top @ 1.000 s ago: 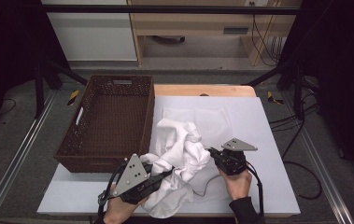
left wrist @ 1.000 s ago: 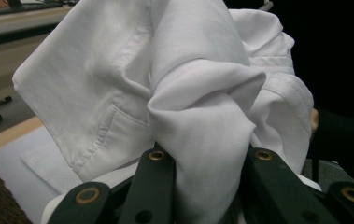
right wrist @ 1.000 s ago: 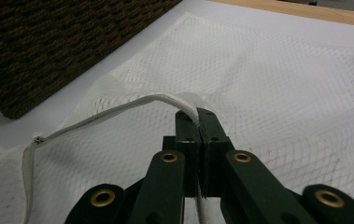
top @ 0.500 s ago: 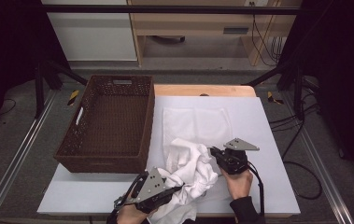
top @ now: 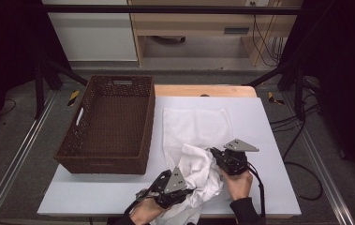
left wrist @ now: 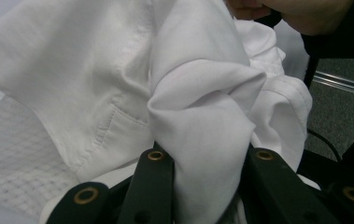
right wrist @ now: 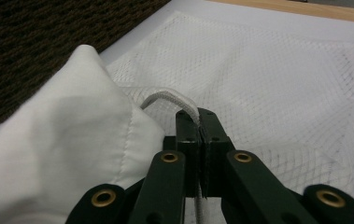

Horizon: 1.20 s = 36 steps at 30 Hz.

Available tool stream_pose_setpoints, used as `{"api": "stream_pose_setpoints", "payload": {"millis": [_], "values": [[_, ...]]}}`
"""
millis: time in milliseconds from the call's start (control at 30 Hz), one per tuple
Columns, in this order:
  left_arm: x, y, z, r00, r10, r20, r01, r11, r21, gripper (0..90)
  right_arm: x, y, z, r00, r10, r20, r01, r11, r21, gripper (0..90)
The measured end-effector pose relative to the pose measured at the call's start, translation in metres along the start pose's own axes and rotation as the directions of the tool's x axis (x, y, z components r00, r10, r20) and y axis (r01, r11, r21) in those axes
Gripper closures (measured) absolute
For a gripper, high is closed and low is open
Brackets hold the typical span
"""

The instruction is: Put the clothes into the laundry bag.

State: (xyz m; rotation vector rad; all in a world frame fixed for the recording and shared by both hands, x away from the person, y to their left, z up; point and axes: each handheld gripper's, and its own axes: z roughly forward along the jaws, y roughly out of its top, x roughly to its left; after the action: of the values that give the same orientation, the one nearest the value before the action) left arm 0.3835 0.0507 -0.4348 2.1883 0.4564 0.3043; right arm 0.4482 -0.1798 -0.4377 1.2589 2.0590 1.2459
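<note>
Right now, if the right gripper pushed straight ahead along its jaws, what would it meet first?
The right gripper is shut on the mesh bag's edge band. Straight ahead lies the flat mesh bag on the white table; probably it would skim that netting first, though depth is unclear.

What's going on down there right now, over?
Left tongs clamped on bunched white garment. Right tongs shut on mesh bag's edge. Wicker basket alongside, nothing blocking.

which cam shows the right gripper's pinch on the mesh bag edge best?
Right gripper view: the right gripper is shut on the mesh bag edge band. High view shows that gripper small, its contact unclear. Left gripper view shows the white garment, not this pinch.
</note>
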Motion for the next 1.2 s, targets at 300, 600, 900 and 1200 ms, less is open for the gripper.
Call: {"api": "stream_pose_setpoints", "payload": {"millis": [300, 600, 900, 1200], "values": [[0.005, 0.001, 0.047, 0.9998, -0.004, -0.020, 0.007, 0.9899, 0.141, 73.8, 0.001, 0.001, -0.004, 0.9997, -0.003, -0.023, 0.003, 1.000, -0.009, 88.5], [0.009, -0.002, 0.044, 0.9966, -0.051, -0.064, 0.057, 0.9935, 0.099, 41.1, 0.004, 0.000, -0.006, 0.9995, -0.024, -0.023, 0.024, 1.000, -0.001, 88.4], [0.016, 0.000, 0.035, 0.9854, -0.161, -0.056, 0.160, 0.9868, -0.023, 69.4, 0.006, -0.001, -0.004, 0.9996, -0.024, -0.017, 0.024, 1.000, 0.010, 88.4], [0.014, 0.033, 0.043, 0.9941, -0.080, -0.073, 0.084, 0.9954, 0.046, 74.6, 0.005, -0.001, -0.004, 0.9995, -0.026, -0.018, 0.026, 1.000, 0.004, 88.5]]}}
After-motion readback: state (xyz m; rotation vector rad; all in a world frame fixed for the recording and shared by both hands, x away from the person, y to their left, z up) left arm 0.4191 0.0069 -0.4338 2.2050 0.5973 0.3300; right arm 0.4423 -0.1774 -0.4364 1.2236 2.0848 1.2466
